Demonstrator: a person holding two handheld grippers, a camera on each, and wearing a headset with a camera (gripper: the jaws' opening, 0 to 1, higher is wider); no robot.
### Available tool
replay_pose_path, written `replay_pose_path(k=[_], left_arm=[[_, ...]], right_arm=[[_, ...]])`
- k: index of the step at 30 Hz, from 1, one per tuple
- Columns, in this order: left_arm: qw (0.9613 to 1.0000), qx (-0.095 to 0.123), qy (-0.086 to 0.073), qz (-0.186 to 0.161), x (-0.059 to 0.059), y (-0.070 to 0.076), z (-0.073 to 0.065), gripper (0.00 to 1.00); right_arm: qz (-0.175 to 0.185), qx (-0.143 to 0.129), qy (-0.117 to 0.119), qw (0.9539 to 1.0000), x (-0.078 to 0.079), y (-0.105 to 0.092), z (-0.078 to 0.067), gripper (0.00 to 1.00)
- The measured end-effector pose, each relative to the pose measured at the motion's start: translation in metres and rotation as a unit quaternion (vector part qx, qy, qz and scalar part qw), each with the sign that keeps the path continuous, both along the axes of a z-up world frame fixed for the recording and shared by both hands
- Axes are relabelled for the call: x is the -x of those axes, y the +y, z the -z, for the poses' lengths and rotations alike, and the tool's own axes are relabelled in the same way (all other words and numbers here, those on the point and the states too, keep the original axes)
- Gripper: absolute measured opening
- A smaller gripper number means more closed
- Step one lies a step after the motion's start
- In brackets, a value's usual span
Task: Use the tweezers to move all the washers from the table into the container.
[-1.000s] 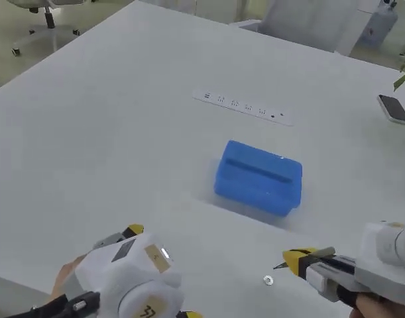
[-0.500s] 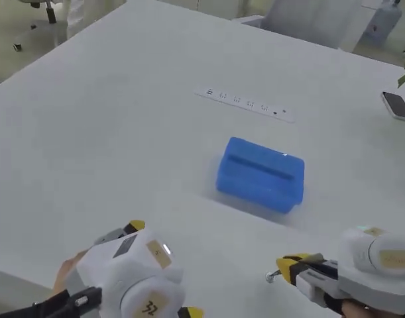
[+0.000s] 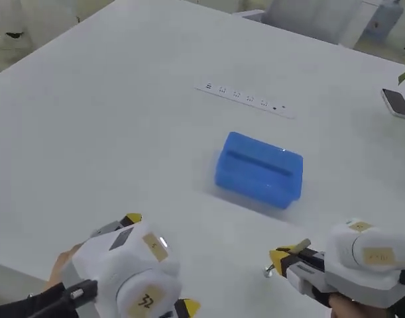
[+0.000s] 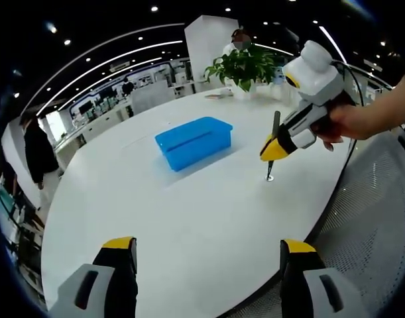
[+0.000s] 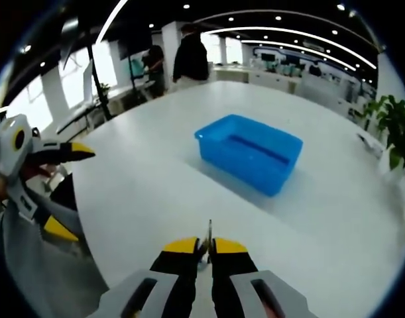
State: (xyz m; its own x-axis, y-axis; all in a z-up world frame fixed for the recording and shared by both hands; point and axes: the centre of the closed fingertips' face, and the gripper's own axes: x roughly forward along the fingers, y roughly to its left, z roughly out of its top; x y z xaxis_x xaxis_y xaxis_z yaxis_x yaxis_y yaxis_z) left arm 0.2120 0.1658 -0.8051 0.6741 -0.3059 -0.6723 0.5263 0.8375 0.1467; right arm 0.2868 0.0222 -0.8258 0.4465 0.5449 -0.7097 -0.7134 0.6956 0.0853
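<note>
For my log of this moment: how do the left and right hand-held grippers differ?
The left hand-held gripper has jaws wide apart, holding nothing; the right hand-held gripper has jaws shut on the tweezers. The left is over bare table; the right aims them down at it. Both have yellow tips.

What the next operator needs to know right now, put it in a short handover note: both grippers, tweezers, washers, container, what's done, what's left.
Left gripper: open, holding nothing, near the front edge of the table.
Right gripper: shut on the tweezers, tips down at a washer on the table; whether it is pinched cannot be told.
Blue container: on the table beyond the washer, apart from both grippers.
Done: tweezers in hand and brought to the washer.
Left: pinch it, lift it, carry it to the container and drop it in; then check the table for more.
</note>
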Motion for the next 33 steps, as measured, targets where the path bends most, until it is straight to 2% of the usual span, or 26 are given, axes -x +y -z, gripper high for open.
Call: replay_pose_path(k=[6,10,12,21,24,29,33], left_arm=[[1.0,-0.001,0.0,-0.002,0.0,0.001,0.0,0.91],[1.0,0.0,0.0,-0.001,0.0,0.0,0.0,0.91],[1.0,-0.002,0.0,-0.001,0.0,0.001,0.0,0.91],[1.0,-0.001,0.001,0.001,0.0,0.0,0.0,0.91],[1.0,-0.001,0.0,0.002,0.0,0.0,0.0,0.91],[1.0,0.0,-0.001,0.003,0.0,0.0,-0.001,0.91],[1.0,0.001,-0.003,0.003,0.0,-0.001,-0.001,0.91]], right_arm=[[0.002,-0.003,-0.018,0.9998,-0.003,0.002,0.001,0.03],[0.02,-0.013,-0.015,0.9996,-0.006,0.003,0.001,0.03],[0.017,-0.01,-0.018,0.9996,-0.006,0.004,0.001,0.02],[0.057,-0.036,0.017,0.9976,-0.01,-0.004,0.002,0.02],[0.063,-0.037,0.018,0.9971,-0.008,-0.006,-0.001,0.02],[0.066,-0.054,0.013,0.9963,-0.012,-0.005,-0.017,0.02],[0.059,-0.067,-0.002,0.996,-0.018,0.0,-0.038,0.02]])
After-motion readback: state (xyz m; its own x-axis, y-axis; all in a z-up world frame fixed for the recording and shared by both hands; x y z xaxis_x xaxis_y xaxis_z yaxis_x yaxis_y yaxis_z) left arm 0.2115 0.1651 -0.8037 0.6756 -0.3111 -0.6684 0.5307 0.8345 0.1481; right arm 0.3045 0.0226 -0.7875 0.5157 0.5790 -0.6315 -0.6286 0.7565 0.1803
